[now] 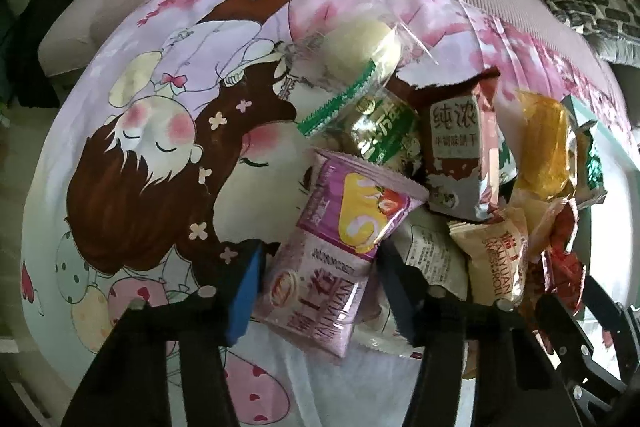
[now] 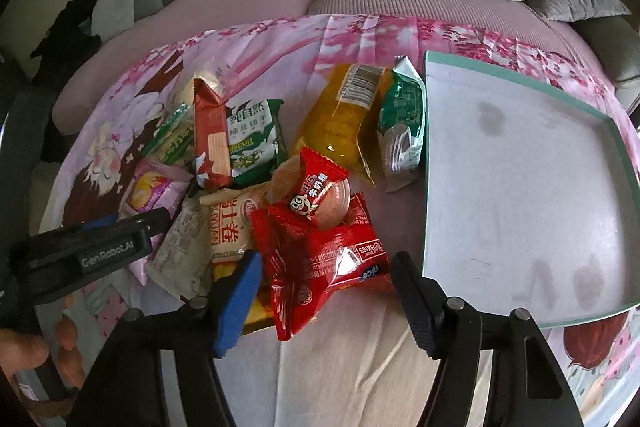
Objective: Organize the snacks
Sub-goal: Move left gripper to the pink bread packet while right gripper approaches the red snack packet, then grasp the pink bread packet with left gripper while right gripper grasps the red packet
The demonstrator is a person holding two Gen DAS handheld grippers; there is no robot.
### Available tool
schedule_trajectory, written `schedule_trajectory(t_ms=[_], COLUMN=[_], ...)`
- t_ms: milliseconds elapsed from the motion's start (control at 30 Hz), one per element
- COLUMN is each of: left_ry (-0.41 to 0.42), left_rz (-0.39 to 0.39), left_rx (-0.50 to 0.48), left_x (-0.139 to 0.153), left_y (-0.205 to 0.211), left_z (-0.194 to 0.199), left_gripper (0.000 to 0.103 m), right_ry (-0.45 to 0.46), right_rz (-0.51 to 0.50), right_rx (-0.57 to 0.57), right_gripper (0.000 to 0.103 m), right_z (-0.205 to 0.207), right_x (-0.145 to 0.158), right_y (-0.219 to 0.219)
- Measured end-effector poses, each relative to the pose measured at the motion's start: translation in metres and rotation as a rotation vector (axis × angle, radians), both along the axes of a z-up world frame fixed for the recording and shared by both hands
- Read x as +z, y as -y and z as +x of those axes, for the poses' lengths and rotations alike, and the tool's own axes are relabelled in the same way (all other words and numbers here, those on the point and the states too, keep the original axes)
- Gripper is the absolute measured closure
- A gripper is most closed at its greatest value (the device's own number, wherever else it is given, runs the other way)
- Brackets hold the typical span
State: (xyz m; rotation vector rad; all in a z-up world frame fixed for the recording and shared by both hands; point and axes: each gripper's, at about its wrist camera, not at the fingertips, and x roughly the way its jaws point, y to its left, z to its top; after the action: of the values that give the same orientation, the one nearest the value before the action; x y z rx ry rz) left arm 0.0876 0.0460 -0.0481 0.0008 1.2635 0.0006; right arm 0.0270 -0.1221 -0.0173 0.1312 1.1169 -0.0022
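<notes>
Both tongs are sitting wide apart: left tongs straddling a purple snack pack, right tongs straddling a red pack. The snack pile's lying on the cartoon sheet, green-rimmed tray just beside it.

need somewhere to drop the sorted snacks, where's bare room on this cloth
The teal-rimmed tray is bare inside, right of the green packet. The cloth left of the purple packet is open too, as is the strip in front of the red packets. The pile between the purple and yellow packet is crowded and overlapping.
</notes>
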Motion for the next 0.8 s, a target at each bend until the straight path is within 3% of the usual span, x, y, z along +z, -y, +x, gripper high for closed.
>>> schedule_trajectory(t_ms=[267, 800], left_ry=[0.021, 0.107], left_rz=[-0.015, -0.013], left_rx=[0.017, 0.033], left_x=[0.005, 0.034], left_y=[-0.004, -0.011], left_z=[-0.004, -0.015], left_gripper=[0.060, 0.061], right_ry=[-0.003, 0.042], right_rz=[-0.001, 0.058], right_rx=[0.004, -0.005], right_gripper=[0.033, 0.049], right_z=[0.001, -0.004], right_x=[-0.003, 0.008], right_y=[0.001, 0.007])
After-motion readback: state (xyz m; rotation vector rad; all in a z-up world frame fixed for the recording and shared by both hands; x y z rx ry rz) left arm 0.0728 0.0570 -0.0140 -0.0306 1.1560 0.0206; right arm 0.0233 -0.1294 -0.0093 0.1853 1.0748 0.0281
